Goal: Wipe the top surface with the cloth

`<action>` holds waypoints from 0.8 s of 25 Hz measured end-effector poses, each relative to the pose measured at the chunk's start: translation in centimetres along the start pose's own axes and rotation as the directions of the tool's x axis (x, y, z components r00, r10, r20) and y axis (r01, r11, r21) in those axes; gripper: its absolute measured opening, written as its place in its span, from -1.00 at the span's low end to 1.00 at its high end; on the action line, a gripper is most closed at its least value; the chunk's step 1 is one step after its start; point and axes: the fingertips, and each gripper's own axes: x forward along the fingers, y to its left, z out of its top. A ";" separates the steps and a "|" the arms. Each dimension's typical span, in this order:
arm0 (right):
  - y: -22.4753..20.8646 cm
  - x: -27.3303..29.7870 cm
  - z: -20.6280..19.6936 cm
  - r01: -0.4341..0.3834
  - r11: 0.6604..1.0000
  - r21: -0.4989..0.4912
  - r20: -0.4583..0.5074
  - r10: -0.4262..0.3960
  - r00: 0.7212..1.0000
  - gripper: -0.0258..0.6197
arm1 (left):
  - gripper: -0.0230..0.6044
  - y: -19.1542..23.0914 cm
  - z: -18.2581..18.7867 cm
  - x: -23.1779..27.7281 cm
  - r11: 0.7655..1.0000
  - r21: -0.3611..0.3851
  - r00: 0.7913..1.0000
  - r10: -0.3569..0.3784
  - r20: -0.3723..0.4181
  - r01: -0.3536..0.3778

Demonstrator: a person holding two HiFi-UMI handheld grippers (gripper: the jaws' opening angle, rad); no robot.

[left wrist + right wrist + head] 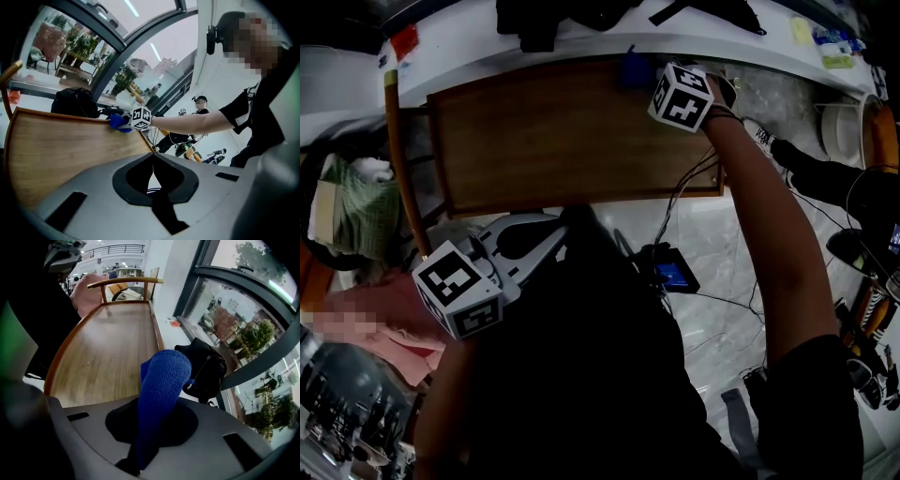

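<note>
Right gripper clamping blue cloth, left gripper closed, empty, tabletop partly hidden.

The cloth rests on the table's far right corner, in the right hand-held gripper. The left hand-held gripper is at the near edge, toward the left.

Black bag on white ledge; blue-lit device on marble floor; potted plants beyond window.
</note>
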 end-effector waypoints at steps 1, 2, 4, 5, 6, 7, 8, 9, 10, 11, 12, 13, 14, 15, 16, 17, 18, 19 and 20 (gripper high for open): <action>0.2 0.0 0.0 -0.006 1.000 0.000 0.000 0.006 1.000 -0.75 | -0.89 0.0 0.0 0.0 1.000 -0.002 1.000 0.000 -0.002 0.000; 0.5 0.0 0.0 -0.012 1.000 -0.002 -0.002 0.012 1.000 -0.75 | -0.89 0.1 0.0 0.0 1.000 -0.004 1.000 -0.001 -0.003 0.001; 1.5 -0.2 -0.2 -0.033 0.999 -0.008 -0.009 0.033 0.999 -0.75 | -0.90 0.0 -0.1 0.1 1.000 -0.004 1.000 -0.004 -0.007 0.004; 2.2 -0.3 -0.4 -0.052 0.999 -0.012 -0.013 0.052 0.999 -0.75 | -0.90 -0.1 -0.1 0.2 1.000 -0.004 1.000 -0.006 -0.009 0.006; 3.2 -0.5 -0.5 -0.077 0.997 -0.016 -0.016 0.077 0.997 -0.75 | -0.89 -0.2 -0.2 0.3 1.000 -0.003 1.000 -0.008 -0.011 0.008; 4.3 -0.7 -0.6 -0.106 0.994 -0.022 -0.018 0.105 0.994 -0.75 | -0.90 -0.2 -0.2 0.3 1.000 -0.002 1.000 -0.009 -0.011 0.009; 5.5 -0.8 -0.7 -0.136 0.990 -0.030 -0.018 0.135 0.991 -0.75 | -0.89 -0.3 -0.3 0.3 1.000 -0.001 1.000 -0.010 -0.011 0.010; 6.7 -1.0 -0.7 -0.165 0.986 -0.039 -0.018 0.164 0.986 -0.75 | -0.89 -0.3 -0.3 0.3 1.000 0.000 1.000 -0.010 -0.010 0.010; 8.0 -1.3 -0.9 -0.193 0.980 -0.048 -0.018 0.192 0.981 -0.75 | -0.90 -0.2 -0.3 0.3 1.000 0.001 1.000 -0.010 -0.009 0.010; 9.3 -1.5 -1.0 -0.218 0.974 -0.057 -0.019 0.218 0.976 -0.75 | -0.89 -0.2 -0.3 0.3 1.000 0.001 1.000 -0.010 -0.008 0.010; 10.6 -1.8 -1.1 -0.243 0.968 -0.064 -0.021 0.243 0.970 -0.75 | -0.89 -0.3 -0.3 0.3 1.000 0.002 1.000 -0.010 -0.007 0.010; 12.0 -2.1 -1.3 -0.270 0.960 -0.071 -0.023 0.269 0.963 -0.75 | -0.90 -0.3 -0.3 0.3 1.000 0.003 1.000 -0.010 -0.007 0.010; 13.3 -2.4 -1.4 -0.300 0.951 -0.077 -0.026 0.299 0.954 -0.75 | -0.89 -0.3 -0.3 0.3 1.000 0.003 1.000 -0.009 -0.007 0.009; 14.7 -2.7 -1.5 -0.333 0.940 -0.081 -0.030 0.332 0.943 -0.75 | -0.90 -0.3 -0.3 0.3 1.000 0.004 1.000 -0.009 -0.007 0.009; 16.0 -3.0 -1.6 -0.366 0.927 -0.083 -0.035 0.364 0.931 -0.75 | -0.90 -0.3 -0.3 0.2 1.000 0.004 1.000 -0.009 -0.007 0.009; 17.2 -3.3 -1.8 -0.397 0.914 -0.085 -0.039 0.395 0.918 -0.75 | -0.90 -0.3 -0.3 0.2 1.000 0.003 1.000 -0.009 -0.006 0.009; 18.2 -3.6 -1.9 -0.424 0.902 -0.084 -0.043 0.422 0.905 -0.75 | -0.89 -0.3 -0.3 0.2 1.000 0.003 1.000 -0.010 -0.007 0.010; 19.0 -3.8 -2.0 -0.448 0.890 -0.082 -0.045 0.446 0.894 -0.75 | -0.89 -0.3 -0.3 0.2 1.000 0.003 1.000 -0.012 -0.007 0.012; 19.7 -4.0 -2.0 -0.471 0.879 -0.078 -0.047 0.468 0.882 -0.75 | -0.90 -0.3 -0.3 0.3 1.000 0.003 1.000 -0.014 -0.008 0.014</action>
